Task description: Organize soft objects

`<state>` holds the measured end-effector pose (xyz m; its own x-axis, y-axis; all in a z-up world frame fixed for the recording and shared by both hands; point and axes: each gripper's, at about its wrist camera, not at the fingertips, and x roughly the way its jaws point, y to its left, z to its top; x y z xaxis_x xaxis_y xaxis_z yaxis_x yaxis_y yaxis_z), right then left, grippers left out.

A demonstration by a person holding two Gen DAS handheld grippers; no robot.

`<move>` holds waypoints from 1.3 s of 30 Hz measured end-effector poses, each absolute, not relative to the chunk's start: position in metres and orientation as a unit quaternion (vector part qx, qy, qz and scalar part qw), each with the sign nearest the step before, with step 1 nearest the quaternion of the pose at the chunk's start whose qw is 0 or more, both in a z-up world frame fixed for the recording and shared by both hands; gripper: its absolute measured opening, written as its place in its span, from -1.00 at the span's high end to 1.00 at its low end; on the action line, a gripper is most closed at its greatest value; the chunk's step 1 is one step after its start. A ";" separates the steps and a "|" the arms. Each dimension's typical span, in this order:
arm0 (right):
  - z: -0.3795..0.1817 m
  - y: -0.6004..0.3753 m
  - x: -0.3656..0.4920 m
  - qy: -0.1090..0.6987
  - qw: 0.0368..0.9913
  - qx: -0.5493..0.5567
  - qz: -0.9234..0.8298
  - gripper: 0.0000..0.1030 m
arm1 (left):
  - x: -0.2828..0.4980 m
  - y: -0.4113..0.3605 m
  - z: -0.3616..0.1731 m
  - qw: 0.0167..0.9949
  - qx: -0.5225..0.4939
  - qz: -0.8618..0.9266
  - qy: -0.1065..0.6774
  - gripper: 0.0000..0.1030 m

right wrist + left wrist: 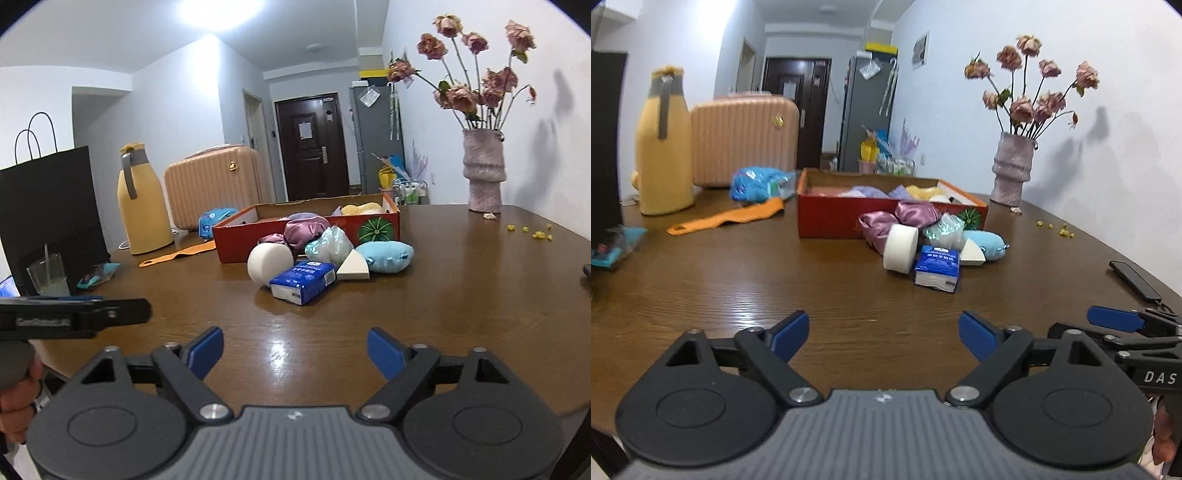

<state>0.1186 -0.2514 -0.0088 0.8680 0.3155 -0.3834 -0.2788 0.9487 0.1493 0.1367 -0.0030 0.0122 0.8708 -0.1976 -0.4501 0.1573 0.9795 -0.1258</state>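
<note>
A pile of soft things lies in front of a red cardboard box [827,218] [240,242]: a white round sponge [900,248] [269,264], a blue tissue pack [937,267] [303,282], a white wedge sponge [972,253] [353,267], a blue plush [984,242] [388,256], purple satin scrunchies [918,212] [306,229] and a clear bag [943,229] [330,243]. The box holds several soft items. My left gripper [882,334] is open and empty, well short of the pile. My right gripper [295,350] is open and empty too.
A vase of dried roses [1012,173] [484,173] stands at the back right. A yellow jug [665,147] [142,205], a peach suitcase [744,140], an orange strap [727,218] and a black bag [48,218] are at the left. A phone [1134,280] lies at right.
</note>
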 end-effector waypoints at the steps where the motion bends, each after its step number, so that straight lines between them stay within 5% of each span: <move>1: -0.008 -0.252 0.126 0.208 0.965 0.041 0.154 -0.44 | 0.143 -0.004 0.011 0.964 -0.050 -0.097 0.243 -0.54; 5: -0.003 -0.257 0.167 0.222 0.961 0.030 0.160 0.06 | 0.181 -0.019 0.005 0.952 -0.071 -0.118 0.275 -0.23; 7: 0.001 -0.261 0.191 0.225 0.958 0.035 0.172 0.14 | 0.200 -0.028 0.002 0.948 -0.075 -0.116 0.285 -0.07; 17: 0.000 -0.253 0.313 0.262 0.941 0.049 0.209 0.16 | 0.277 -0.037 -0.011 0.909 -0.204 -0.165 0.324 0.05; 24: -0.024 -0.243 0.365 0.311 0.921 0.076 0.221 0.31 | 0.309 -0.035 -0.030 0.882 -0.254 -0.169 0.358 0.47; 30: -0.024 -0.257 0.338 0.328 0.903 0.112 0.256 0.68 | 0.288 -0.018 -0.029 0.884 -0.257 -0.158 0.357 0.56; 39: -0.026 -0.274 0.214 0.338 0.886 0.147 0.282 0.68 | 0.202 -0.008 -0.017 0.877 -0.224 -0.195 0.379 0.55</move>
<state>0.2137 -0.2740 -0.0261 0.6117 0.5996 -0.5161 -0.4005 0.7973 0.4517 0.2021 -0.0082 -0.0175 0.6373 -0.5114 -0.5765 0.1728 0.8238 -0.5399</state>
